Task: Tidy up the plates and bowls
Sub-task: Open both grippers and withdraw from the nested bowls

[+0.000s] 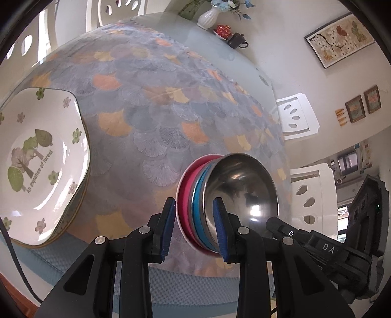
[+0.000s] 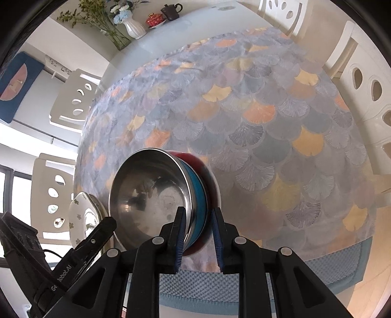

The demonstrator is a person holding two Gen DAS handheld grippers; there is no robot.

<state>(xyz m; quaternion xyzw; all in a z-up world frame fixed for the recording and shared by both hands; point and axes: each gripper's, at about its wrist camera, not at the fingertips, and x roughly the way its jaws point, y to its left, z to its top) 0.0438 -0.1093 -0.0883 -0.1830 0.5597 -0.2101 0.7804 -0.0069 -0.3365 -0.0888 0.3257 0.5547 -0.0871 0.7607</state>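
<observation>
A stack of bowls (image 1: 220, 200) stands on the patterned tablecloth: a steel bowl nested in a blue one and a red one on a white base. My left gripper (image 1: 195, 227) straddles the stack's near rim, one finger outside, one inside the steel bowl, with a visible gap on the outer side. My right gripper (image 2: 198, 234) straddles the opposite rim of the same stack (image 2: 166, 195), with gaps beside both pads. A white plate (image 1: 39, 166) with tree and flower print lies on other plates at the left; it also shows in the right wrist view (image 2: 83, 217).
A white vase (image 1: 207, 17), a red cup on a saucer (image 1: 222, 30) and a dark teapot (image 1: 237, 40) stand at the table's far edge. White chairs (image 1: 297, 117) surround the table. The table's near edge has a blue mat (image 2: 195, 286).
</observation>
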